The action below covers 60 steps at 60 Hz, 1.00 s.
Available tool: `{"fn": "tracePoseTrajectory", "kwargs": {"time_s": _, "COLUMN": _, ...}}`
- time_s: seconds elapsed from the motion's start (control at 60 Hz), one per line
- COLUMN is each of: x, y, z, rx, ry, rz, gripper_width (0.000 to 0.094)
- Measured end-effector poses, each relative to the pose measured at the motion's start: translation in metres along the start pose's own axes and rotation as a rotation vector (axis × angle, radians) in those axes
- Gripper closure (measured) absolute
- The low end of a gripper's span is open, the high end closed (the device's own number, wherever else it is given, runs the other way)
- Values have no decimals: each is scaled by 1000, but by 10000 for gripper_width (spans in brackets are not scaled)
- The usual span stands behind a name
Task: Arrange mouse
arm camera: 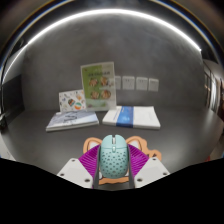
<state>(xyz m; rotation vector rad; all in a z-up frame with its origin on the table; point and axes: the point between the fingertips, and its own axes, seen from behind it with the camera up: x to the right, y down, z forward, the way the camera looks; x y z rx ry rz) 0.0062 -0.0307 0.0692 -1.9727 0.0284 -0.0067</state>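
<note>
Counter [170, 135]: smooth dark grey surface, faintly glossy, running back to a grey wall [50, 60]. A long bright light strip [110, 22] arcs overhead. On the wall, a row of pale square wall plates [135, 83], just right of an upright booklet.

Along the counter's back edge, left to right: a small card with a colourful print [71, 101] leaning on the wall; a tall green-and-yellow booklet [97, 86] standing upright against the wall; in front of the card, a flat book [72, 120] lying on the counter, pale cover with blue trim; to its right, well apart from it, a white-and-blue stack of flat books [133, 117], also lying flat.

Mouse [113, 156]: at the counter's near edge, between the jaws. Pale mint-green shell, speckled with small dark dots, rounded egg outline, narrow end pointing away toward the wall. A small dark scroll wheel sits near its front. It lies on an orange-tan mat [140, 152] with wavy lobed edges, which shows on both sides of the mouse.

Gripper [113, 166]: white finger bodies low at either side, magenta pads [90, 160] angled inward. Both pads sit against the mouse's flanks with no gap visible, so the jaws read as clenched on the mouse. Whether it is lifted off the mat cannot be told.
</note>
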Motion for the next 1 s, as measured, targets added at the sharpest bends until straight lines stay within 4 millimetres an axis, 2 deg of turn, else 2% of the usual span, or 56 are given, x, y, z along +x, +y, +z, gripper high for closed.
{"fn": "tracePoseTrajectory", "kwargs": {"time_s": 0.083, "x": 3, "y": 23, "z": 20, "rx": -53, "ry": 23, "rz": 6, "gripper_width": 527}}
{"fn": "tracePoseTrajectory", "kwargs": {"time_s": 0.1, "x": 5, "y": 29, "z": 16, "rx": -59, "ry": 31, "rz": 5, "gripper_width": 527}}
{"fn": "tracePoseTrajectory", "kwargs": {"time_s": 0.167, "x": 7, "y": 45, "z": 33, "rx": -96, "ry": 44, "rz": -4, "gripper_width": 518}}
{"fn": "tracePoseTrajectory", "kwargs": {"time_s": 0.25, "x": 6, "y": 65, "z": 41, "rx": -151, "ry": 39, "rz": -5, "gripper_width": 498}}
{"fn": "tracePoseTrajectory", "kwargs": {"time_s": 0.317, "x": 5, "y": 64, "z": 43, "rx": -146, "ry": 33, "rz": 5, "gripper_width": 449}}
{"fn": "tracePoseTrajectory", "kwargs": {"time_s": 0.383, "x": 4, "y": 66, "z": 44, "rx": -164, "ry": 5, "rz": 13, "gripper_width": 382}}
{"fn": "tracePoseTrajectory", "kwargs": {"time_s": 0.4, "x": 4, "y": 66, "z": 44, "rx": -171, "ry": -3, "rz": 10, "gripper_width": 313}}
{"fn": "tracePoseTrajectory", "kwargs": {"time_s": 0.417, "x": 4, "y": 67, "z": 44, "rx": -173, "ry": -13, "rz": 5, "gripper_width": 298}}
{"fn": "tracePoseTrajectory", "kwargs": {"time_s": 0.467, "x": 6, "y": 66, "z": 40, "rx": -173, "ry": -33, "rz": -20, "gripper_width": 166}}
{"fn": "tracePoseTrajectory", "kwargs": {"time_s": 0.5, "x": 10, "y": 64, "z": 35, "rx": -165, "ry": -40, "rz": -32, "gripper_width": 78}}
{"fn": "tracePoseTrajectory", "kwargs": {"time_s": 0.533, "x": 13, "y": 64, "z": 28, "rx": -166, "ry": -49, "rz": -37, "gripper_width": 112}}
{"fn": "tracePoseTrajectory", "kwargs": {"time_s": 0.6, "x": 16, "y": 66, "z": 9, "rx": -164, "ry": -89, "rz": -17, "gripper_width": 90}}
{"fn": "tracePoseTrajectory", "kwargs": {"time_s": 0.733, "x": 25, "y": 67, "z": -46, "rx": -141, "ry": -184, "rz": 72, "gripper_width": 82}}
{"fn": "tracePoseTrajectory", "kwargs": {"time_s": 0.867, "x": 63, "y": 76, "z": -90, "rx": -97, "ry": -165, "rz": 105, "gripper_width": 97}}
{"fn": "tracePoseTrajectory", "kwargs": {"time_s": 1.0, "x": 108, "y": 98, "z": -102, "rx": -88, "ry": -96, "rz": 125, "gripper_width": 101}}
